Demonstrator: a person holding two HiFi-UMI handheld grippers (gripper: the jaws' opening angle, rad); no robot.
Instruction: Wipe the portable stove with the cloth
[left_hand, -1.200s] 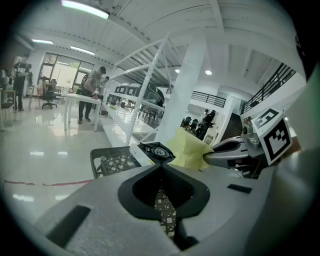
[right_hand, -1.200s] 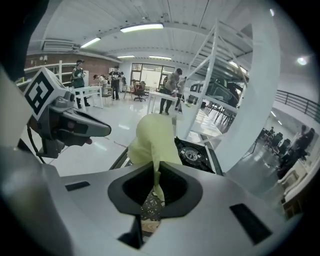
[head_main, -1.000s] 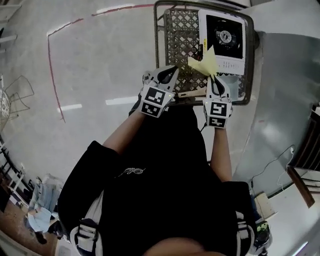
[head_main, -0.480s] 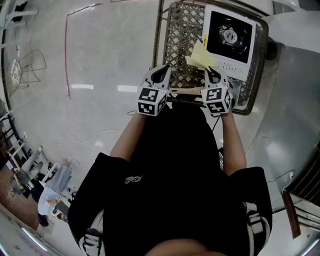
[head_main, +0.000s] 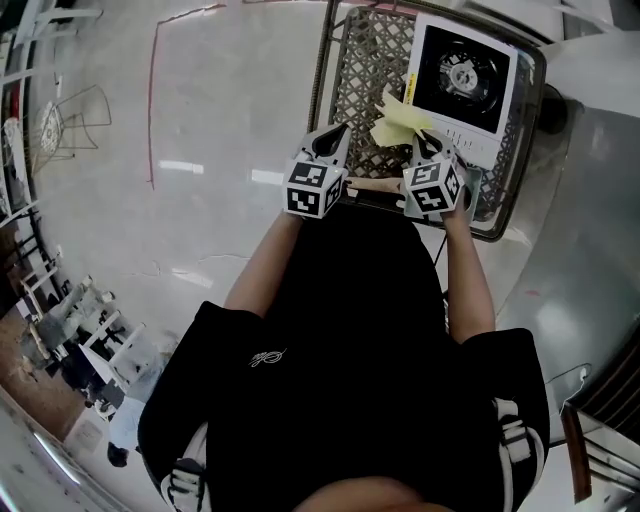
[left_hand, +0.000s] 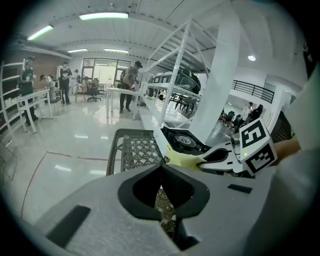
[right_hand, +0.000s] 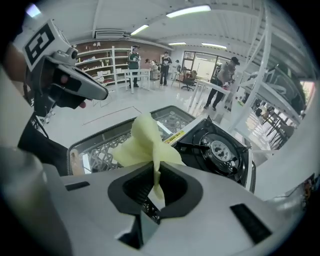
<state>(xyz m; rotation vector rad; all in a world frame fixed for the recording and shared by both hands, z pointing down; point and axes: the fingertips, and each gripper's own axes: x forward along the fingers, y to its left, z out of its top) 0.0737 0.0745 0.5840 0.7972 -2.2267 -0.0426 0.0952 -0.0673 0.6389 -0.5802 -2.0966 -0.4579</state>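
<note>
Cloth (right_hand: 147, 142), pale yellow, crumpled, pinched in jaws of right gripper (right_hand: 156, 172), left gripper (left_hand: 161, 172) jaws together, empty

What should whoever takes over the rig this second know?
Right gripper: shut on the yellow cloth, which sticks up from its jaws close to the stove's near corner.
Left gripper: shut, holding nothing, over the mesh basket.
Stove: lies in the basket on the right side, burner up.
Done: cloth is in hand.
Left: bring the cloth onto the stove and wipe its top. Whether the cloth touches the stove yet cannot be told.
</note>
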